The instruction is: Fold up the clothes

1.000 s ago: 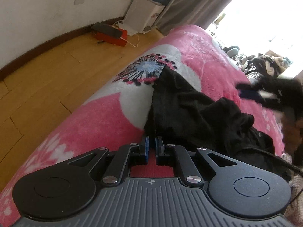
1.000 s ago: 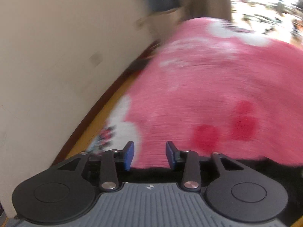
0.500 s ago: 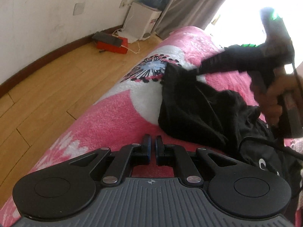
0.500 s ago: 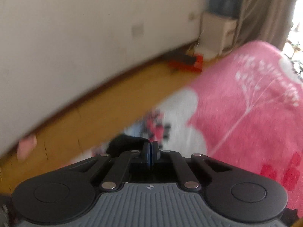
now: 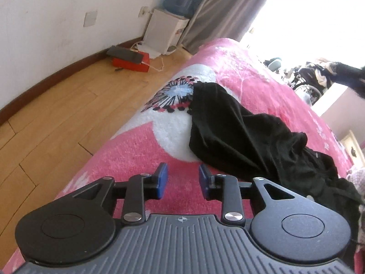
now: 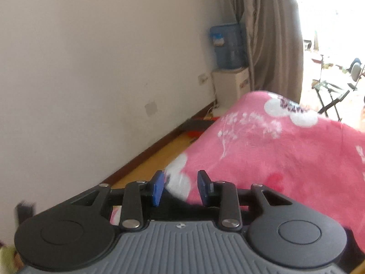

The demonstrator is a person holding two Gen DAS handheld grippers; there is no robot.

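Hovering with fingers spread wide and empty, the left gripper [image 5: 182, 180] sits just near of the black garment [image 5: 239, 132], crumpled on the pink bed [image 5: 136, 159]. Best pinch its near-left hem first. The right gripper [image 6: 180, 187], likewise wide and empty, should take the far corner.

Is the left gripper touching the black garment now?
Apart. In the left wrist view the left gripper is open with only pink blanket between its pads, and a strip of blanket separates its tips from the black garment.
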